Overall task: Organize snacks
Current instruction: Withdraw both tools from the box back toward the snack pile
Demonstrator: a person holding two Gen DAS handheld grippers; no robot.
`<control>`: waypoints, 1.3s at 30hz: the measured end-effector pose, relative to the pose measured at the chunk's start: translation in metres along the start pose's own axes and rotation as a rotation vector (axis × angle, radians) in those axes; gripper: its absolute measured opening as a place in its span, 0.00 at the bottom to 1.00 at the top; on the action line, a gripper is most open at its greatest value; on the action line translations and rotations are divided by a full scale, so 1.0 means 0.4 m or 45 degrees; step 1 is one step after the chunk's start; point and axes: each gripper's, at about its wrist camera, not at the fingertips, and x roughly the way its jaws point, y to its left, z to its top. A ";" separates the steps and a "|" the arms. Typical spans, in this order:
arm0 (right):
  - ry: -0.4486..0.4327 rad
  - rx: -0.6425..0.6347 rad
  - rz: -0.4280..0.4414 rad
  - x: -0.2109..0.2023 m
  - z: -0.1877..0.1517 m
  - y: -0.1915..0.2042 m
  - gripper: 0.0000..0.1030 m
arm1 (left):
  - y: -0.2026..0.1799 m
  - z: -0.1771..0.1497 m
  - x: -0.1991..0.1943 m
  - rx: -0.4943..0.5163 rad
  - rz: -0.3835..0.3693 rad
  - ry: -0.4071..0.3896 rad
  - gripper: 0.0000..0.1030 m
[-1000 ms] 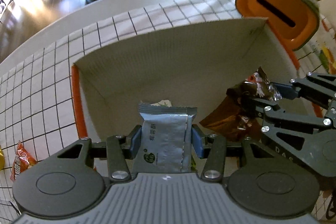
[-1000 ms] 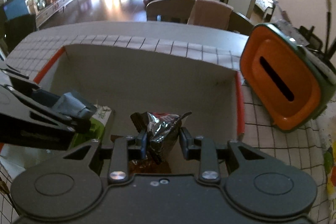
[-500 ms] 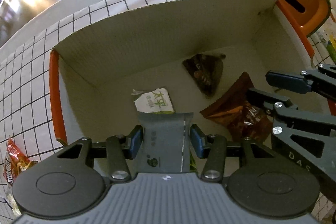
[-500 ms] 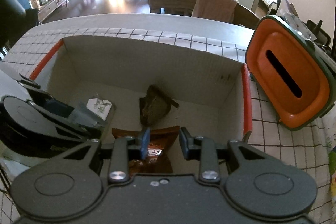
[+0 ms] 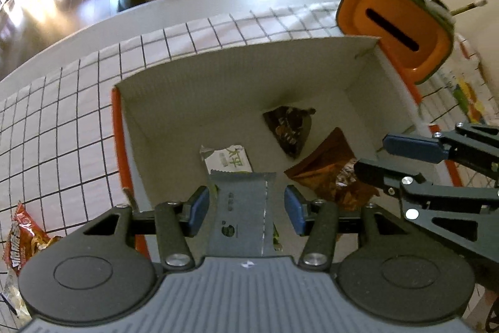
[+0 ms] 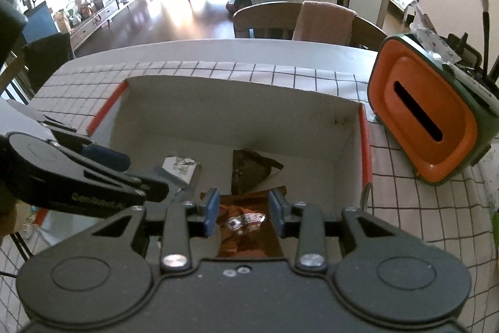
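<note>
A flat grey foil snack packet [image 5: 241, 208] lies lengthwise between the blue pads [image 5: 199, 209] of the left gripper [image 5: 246, 209]. The jaws are opening, and a narrow gap shows on each side of the packet, so the pads do not press it. It hangs over the near end of an open white cardboard box with orange-red rims [image 5: 116, 127].

On the box floor just beyond the packet lies a white and green sachet [image 5: 229, 159]. Further in rests a dark brown triangular pouch [image 5: 288, 127], and to its right a glossy orange-brown crinkled bag [image 5: 330, 173]. The far half of the floor and the left strip along the wall are bare.

The right gripper [image 6: 243, 213] hovers over the orange-brown bag, its jaws opening too, with nothing pinched between the pads [image 6: 210, 213]; the bag lies below them. The two grippers sit near each other above the box's near end.

Outside, a white cloth with a black grid [image 5: 62, 120] covers the table. A red and orange snack bag [image 5: 23, 242] lies on it beside the box's left wall. An orange box with a dark slot and green casing [image 6: 427, 117] stands just beside the far right corner.
</note>
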 end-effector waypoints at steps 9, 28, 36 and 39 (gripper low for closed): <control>-0.107 0.014 0.022 -0.092 -0.014 0.039 0.37 | 0.005 -0.047 -0.116 0.017 -0.051 -0.142 0.55; -0.276 -0.031 0.087 -0.220 -0.048 0.183 0.76 | 0.091 -0.230 -0.322 0.024 -0.048 -0.364 0.70; -0.298 -0.089 0.120 -0.215 -0.061 0.275 0.84 | 0.185 -0.327 -0.385 0.015 -0.004 -0.432 0.79; -0.292 -0.099 0.148 -0.204 -0.069 0.310 0.85 | 0.226 -0.363 -0.401 0.009 0.016 -0.454 0.80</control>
